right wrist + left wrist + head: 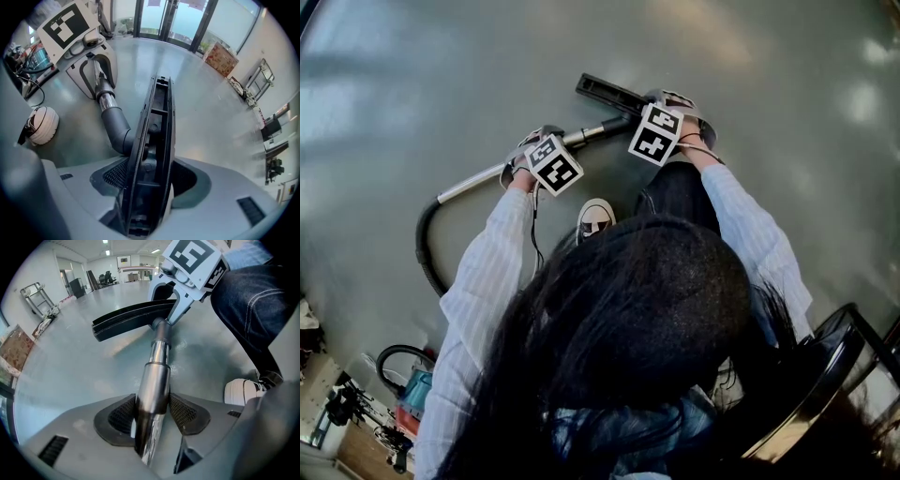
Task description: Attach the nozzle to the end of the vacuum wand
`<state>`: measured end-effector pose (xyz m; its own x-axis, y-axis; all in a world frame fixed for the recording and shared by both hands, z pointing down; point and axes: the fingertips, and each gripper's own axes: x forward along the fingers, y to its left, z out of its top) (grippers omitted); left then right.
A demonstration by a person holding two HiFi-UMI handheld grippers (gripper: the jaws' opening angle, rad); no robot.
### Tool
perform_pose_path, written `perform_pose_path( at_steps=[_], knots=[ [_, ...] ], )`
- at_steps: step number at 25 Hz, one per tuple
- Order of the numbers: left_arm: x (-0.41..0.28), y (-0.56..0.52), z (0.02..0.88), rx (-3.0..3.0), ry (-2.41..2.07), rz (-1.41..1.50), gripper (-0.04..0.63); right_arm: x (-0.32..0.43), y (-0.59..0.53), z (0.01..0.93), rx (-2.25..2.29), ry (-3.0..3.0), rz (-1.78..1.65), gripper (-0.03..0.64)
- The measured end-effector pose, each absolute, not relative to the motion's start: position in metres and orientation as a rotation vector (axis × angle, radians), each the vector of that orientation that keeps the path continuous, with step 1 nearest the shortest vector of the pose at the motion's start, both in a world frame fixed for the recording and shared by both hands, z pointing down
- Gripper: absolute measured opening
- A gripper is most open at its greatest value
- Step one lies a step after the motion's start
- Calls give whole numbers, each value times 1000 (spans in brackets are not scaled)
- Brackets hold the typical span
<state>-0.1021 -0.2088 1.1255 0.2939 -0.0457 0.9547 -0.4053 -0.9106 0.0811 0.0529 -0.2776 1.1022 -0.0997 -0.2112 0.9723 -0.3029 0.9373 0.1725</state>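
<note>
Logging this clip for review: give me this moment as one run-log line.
left gripper: shut on wand | right gripper: shut on nozzle | nozzle neck meets wand end | both held low over floor

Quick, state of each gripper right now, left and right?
Left gripper: closed on the wand.
Right gripper: closed on the nozzle.

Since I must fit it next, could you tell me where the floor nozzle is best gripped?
Probably grip the nozzle across its thin head, midway, beside the elbow neck, from above: it stands on edge, offering two broad faces, as the right gripper clamps it while the left gripper holds the wand.
</note>
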Motion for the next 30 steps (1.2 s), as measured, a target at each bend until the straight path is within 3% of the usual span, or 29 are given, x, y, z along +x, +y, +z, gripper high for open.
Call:
perform_pose_path(
  at_steps=[13, 21, 30],
  knots=[
    [-116, -206, 1113, 2307, -578, 1639, 225, 73, -273, 1086, 477, -1755, 114, 264],
    [-123, -212, 1063, 2276, -792, 1326, 225, 100, -270, 1047, 683, -1933, 329, 264],
    [-109, -208, 1015, 2133, -1040, 817, 207, 104, -250, 961, 990, -2352, 884, 261]
  ],
)
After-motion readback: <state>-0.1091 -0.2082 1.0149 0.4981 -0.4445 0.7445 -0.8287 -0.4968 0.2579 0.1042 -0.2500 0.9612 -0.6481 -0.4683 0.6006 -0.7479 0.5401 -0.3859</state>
